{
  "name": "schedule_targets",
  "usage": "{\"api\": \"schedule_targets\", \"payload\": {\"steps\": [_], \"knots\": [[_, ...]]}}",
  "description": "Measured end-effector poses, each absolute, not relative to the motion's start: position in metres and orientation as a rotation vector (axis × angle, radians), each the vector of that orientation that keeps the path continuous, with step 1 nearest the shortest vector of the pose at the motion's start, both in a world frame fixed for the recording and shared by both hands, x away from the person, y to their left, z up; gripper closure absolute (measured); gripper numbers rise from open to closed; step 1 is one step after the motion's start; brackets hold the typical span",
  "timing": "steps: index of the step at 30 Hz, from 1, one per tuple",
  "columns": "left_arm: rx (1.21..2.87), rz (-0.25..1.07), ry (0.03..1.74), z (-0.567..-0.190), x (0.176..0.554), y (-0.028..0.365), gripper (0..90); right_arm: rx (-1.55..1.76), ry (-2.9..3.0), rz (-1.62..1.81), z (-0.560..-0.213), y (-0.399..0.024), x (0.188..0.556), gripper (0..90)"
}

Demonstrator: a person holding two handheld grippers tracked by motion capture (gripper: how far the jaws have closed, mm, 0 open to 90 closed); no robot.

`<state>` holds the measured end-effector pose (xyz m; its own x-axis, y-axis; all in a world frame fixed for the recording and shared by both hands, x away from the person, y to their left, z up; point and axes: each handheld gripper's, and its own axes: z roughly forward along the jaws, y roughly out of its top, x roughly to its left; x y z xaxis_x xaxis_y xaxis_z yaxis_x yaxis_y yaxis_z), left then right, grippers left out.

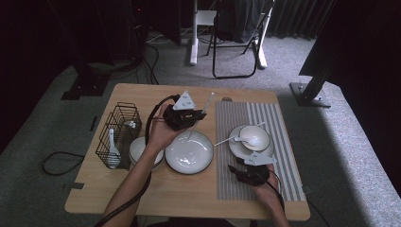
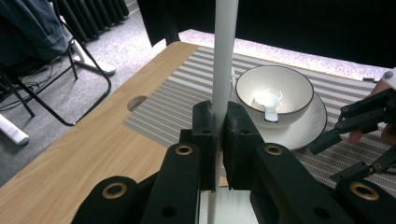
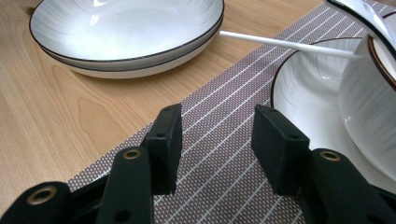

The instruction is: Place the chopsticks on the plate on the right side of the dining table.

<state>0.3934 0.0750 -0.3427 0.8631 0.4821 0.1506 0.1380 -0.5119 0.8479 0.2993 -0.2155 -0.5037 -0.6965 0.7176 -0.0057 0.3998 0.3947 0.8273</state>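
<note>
Grey carpet is surrounding a wooden counter [image 1: 142, 94], and a folding chair [image 1: 235, 33] is standing beyond its far edge. Lying across the right part of the counter is a striped placemat [image 1: 279, 123]. The left tongs [image 1: 201, 115] are clamping a thin white stick [image 1: 206, 102]; in the left gripper view the two black pads are pressing against the stick [image 2: 223, 56] from both sides, and it is rising straight up between them. In the high view the stick is slanting over the far rim of a wide white plate [image 1: 189, 152] that is sitting near the middle of the counter. A smaller plate [image 1: 138, 147] is lying just left of it, partly under the person's left forearm, and a black wire basket [image 1: 120, 124] with a white spoon [image 1: 112, 150] in it is standing at the left. On the placemat a bowl [image 1: 255, 137] holding another spoon [image 1: 245, 139] is sitting on a saucer [image 1: 239, 147], and a second white stick [image 1: 224, 141] is lying from the saucer toward the wide plate. The right tongs [image 3: 215, 140] are hovering low over the placemat [image 3: 224, 140], just in front of the saucer [image 3: 303, 98], with the pads standing apart and nothing between them.
</note>
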Motion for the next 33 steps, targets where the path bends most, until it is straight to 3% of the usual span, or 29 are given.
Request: {"api": "schedule_targets", "payload": {"steps": [12, 33], "knots": [[2.086, 0.456, 0.441, -0.343, 0.393, 0.071, 85.0, 0.928, 2.309, 1.203, -0.495, -0.205, 0.305, 53.0], [2.077, 0.431, 0.406, -0.344, 0.391, 0.052, 85.0, 0.918, 2.301, 1.201, -0.484, -0.187, 0.313, 62.3]]}}
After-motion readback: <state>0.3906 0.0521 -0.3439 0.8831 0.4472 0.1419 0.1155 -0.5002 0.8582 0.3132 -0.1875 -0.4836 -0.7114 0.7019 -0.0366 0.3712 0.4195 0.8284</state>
